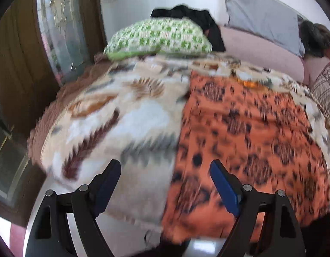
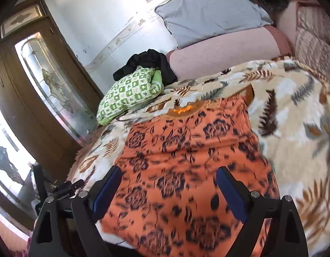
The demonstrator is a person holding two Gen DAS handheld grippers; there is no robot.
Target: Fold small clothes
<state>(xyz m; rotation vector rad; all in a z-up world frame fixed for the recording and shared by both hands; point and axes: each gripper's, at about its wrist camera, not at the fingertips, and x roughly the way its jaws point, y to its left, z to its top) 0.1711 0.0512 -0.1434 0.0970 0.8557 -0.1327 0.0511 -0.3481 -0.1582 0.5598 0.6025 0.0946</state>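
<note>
An orange garment with a dark flower print lies flat on a cream leaf-patterned blanket on the bed. The right wrist view shows the orange garment running from its embroidered neckline at the far end down to the bed's near edge. My left gripper hangs open above the garment's left edge, nothing between its blue pads. Over the garment's near end, my right gripper also stands open and holds nothing. Both views are blurred by motion.
A green checked pillow with a black cloth on it lies at the bed's far end, beside a pink bolster and a grey pillow. A wooden wardrobe with a glass door stands left of the bed. A dark-haired person's head shows at far right.
</note>
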